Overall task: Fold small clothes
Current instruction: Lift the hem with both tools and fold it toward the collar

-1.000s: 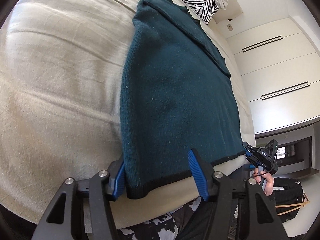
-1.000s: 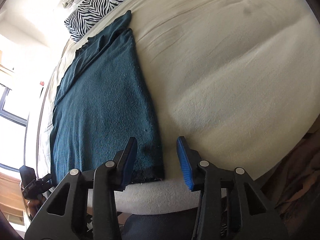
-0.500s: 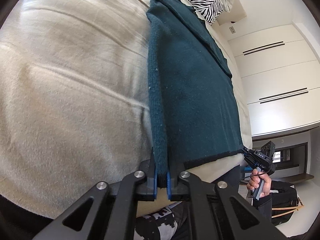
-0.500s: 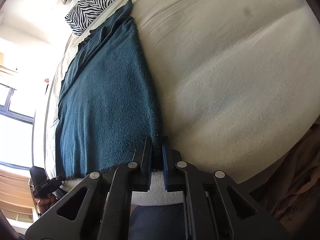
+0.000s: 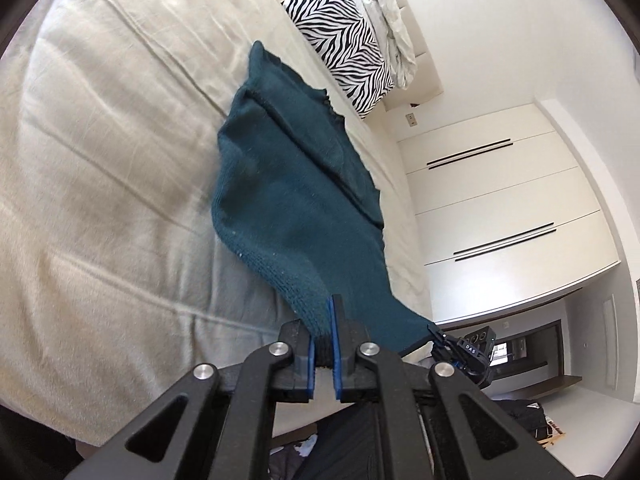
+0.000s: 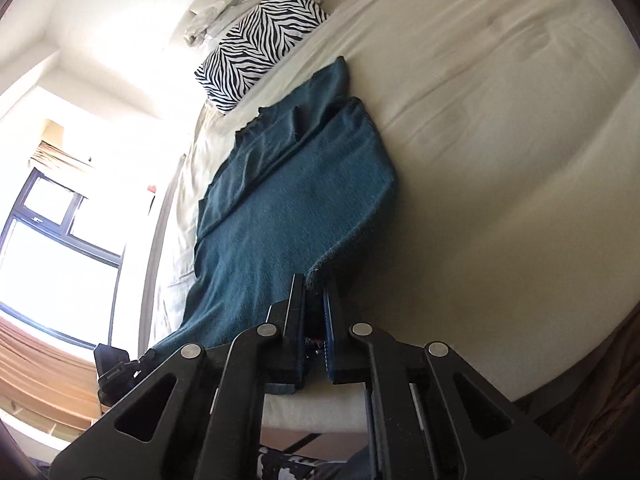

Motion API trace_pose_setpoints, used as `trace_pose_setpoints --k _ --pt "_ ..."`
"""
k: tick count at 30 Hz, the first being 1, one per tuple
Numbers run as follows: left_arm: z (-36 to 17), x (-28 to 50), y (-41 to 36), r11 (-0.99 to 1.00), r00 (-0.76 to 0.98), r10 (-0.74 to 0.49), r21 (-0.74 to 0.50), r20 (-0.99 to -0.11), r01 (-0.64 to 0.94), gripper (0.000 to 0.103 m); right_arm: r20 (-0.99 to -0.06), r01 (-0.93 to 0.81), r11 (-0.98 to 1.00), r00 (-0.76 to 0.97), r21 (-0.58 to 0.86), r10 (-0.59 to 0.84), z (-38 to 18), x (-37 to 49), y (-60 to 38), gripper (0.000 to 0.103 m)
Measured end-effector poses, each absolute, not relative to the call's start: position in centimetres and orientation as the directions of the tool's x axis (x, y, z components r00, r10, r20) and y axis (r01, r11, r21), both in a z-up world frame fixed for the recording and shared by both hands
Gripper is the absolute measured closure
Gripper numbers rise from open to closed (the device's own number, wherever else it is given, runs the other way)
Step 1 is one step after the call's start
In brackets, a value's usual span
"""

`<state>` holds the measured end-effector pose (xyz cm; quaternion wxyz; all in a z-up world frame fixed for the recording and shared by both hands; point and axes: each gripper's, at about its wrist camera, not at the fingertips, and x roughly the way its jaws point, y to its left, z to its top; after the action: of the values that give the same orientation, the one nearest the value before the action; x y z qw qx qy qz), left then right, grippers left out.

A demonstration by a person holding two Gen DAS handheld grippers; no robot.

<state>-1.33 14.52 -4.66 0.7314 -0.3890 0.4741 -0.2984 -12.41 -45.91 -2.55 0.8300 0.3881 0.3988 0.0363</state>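
Left gripper [image 5: 323,344] and right gripper [image 6: 314,336] each clamp a hem corner of the teal sweater [image 5: 296,200] at the bed's [image 5: 100,160] near edge; apparently the start of a fold; carry both corners level toward the collar.

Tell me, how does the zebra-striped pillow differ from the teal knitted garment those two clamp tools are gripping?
The zebra pillow is black-and-white striped; the teal garment is one plain colour. The pillow is plump and sits at the head of the bed; the garment is thin and stretches down the bed. Nothing touches the pillow; the garment's near corners are pinched and raised by the left gripper and right gripper. Both rest on the same bed.
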Motion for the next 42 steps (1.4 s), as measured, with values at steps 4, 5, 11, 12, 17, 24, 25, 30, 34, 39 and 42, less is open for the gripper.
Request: trace_pose_setpoints --k 4,5,11,12,17,24,25,30,34,39,42 --pt "-3.5 0.7 14.7 0.472 0.412 -0.814 -0.880 -0.410 0.058 0.096 -0.607 0.231 0.685 0.700 0.691 0.376 -1.5 -9.6 -46.0 0.097" --pt "-3.2 1.4 14.5 0.464 0.419 -0.815 -0.884 -0.401 0.055 0.096 -0.601 0.227 0.684 0.706 0.693 0.375 -1.2 -8.8 -46.1 0.097" --pt "-2.5 5.5 14.8 0.432 0.459 -0.807 -0.901 -0.370 0.034 0.096 -0.577 0.218 0.684 0.737 0.696 0.352 0.7 -3.0 -47.2 0.096" --pt "-2.4 6.3 14.8 0.426 0.466 -0.806 -0.904 -0.365 0.028 0.096 -0.576 0.222 0.685 0.742 0.694 0.343 0.9 -2.0 -47.6 0.096" --pt "-2.0 10.8 14.3 0.429 0.492 -0.791 -0.903 -0.363 0.024 0.096 -0.565 0.261 0.674 0.776 0.691 0.279 1.6 2.8 -50.2 0.096" --pt "-1.3 18.3 13.0 0.438 0.512 -0.780 -0.898 -0.361 0.033 0.096 -0.583 0.295 0.700 0.784 0.650 0.211 1.6 10.3 -52.6 0.097" --pt "-1.3 19.2 12.7 0.448 0.510 -0.777 -0.893 -0.369 0.037 0.096 -0.591 0.302 0.706 0.781 0.641 0.203 1.4 11.4 -52.7 0.097" --pt "-2.5 24.5 11.5 0.483 0.513 -0.753 -0.875 -0.412 0.007 0.096 -0.625 0.340 0.716 0.761 0.610 0.171 -0.9 17.6 -53.3 0.097" --pt "-3.6 28.3 11.3 0.506 0.523 -0.731 -0.862 -0.438 -0.014 0.096 -0.648 0.373 0.708 0.745 0.599 0.156 -3.0 22.0 -53.9 0.097" --pt "-6.1 31.9 10.7 0.550 0.516 -0.698 -0.833 -0.497 -0.057 0.095 -0.676 0.399 0.710 0.722 0.580 0.147 -5.4 26.7 -54.6 0.096" --pt "-7.8 33.1 10.3 0.592 0.512 -0.664 -0.802 -0.546 -0.087 0.070 -0.732 0.430 0.733 0.667 0.527 0.135 -7.4 29.0 -54.5 0.095"
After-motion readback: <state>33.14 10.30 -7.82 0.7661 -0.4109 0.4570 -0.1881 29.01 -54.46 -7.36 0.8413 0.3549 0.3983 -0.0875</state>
